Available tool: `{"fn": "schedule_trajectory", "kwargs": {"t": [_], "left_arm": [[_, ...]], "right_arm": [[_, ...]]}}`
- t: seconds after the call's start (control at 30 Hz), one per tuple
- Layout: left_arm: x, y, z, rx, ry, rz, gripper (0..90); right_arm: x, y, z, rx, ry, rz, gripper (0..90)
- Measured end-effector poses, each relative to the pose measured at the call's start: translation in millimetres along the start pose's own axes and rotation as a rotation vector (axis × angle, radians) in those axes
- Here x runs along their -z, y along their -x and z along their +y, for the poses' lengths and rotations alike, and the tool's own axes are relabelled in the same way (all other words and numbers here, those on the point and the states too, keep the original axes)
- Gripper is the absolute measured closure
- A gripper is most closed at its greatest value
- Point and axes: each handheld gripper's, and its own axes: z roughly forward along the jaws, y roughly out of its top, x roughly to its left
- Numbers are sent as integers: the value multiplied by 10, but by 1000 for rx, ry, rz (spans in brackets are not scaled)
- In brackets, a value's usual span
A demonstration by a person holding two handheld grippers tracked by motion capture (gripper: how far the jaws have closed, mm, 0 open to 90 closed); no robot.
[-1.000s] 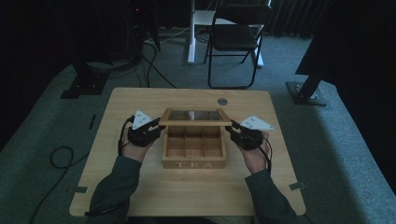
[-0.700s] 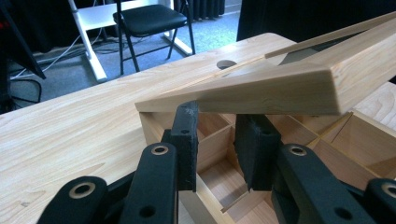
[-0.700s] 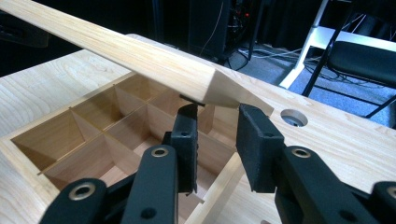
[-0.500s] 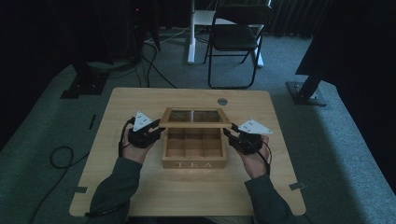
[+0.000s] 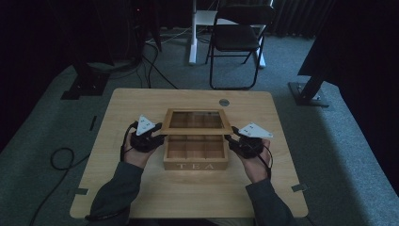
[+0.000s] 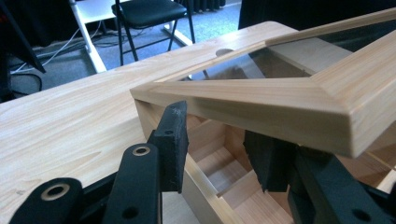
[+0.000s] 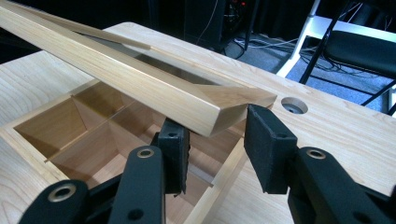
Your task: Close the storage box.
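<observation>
A wooden tea box (image 5: 195, 165) with empty compartments stands mid-table, its glass-paned lid (image 5: 197, 130) raised partway on the far hinge. My left gripper (image 5: 162, 138) is open at the box's left side. In the left gripper view it (image 6: 217, 123) straddles the side wall (image 6: 201, 184), one jaw outside and one inside, with the lid's front corner (image 6: 299, 112) just above the tips. My right gripper (image 5: 229, 140) is open at the right side. It (image 7: 217, 120) straddles that wall too, under the lid's other corner (image 7: 219, 109).
The wooden table (image 5: 141, 99) has a round cable hole (image 5: 224, 102) behind the box. A folding chair (image 5: 237, 37) and a white stand (image 5: 195, 28) are on the carpet beyond. Cables lie on the floor at the left.
The lid's front edge has come a little toward the person, so more of its pane shows. Both hands have shifted slightly with it.
</observation>
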Motion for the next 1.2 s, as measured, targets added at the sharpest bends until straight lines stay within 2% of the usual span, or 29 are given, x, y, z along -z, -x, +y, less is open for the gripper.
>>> {"fn": "schedule_trajectory", "kwargs": {"t": [0.2,0.43,0.6,0.77,1.2], "left_arm": [[53,25,-33,31,5,2,514],[140,52,-66,46,18,-24,495],[166,76,-97,47,16,-39,502],[211,95,-119,47,27,-71,500],[213,134,-176,40,12,-78,498]], "right_arm": [[-1,-7,-37,-1,-2,2,605],[-1,-23,-56,5,-1,-6,606],[0,-42,-86,7,-7,-11,606],[5,-53,-119,3,-8,-9,606],[27,-66,-198,-5,-16,-5,595]]}}
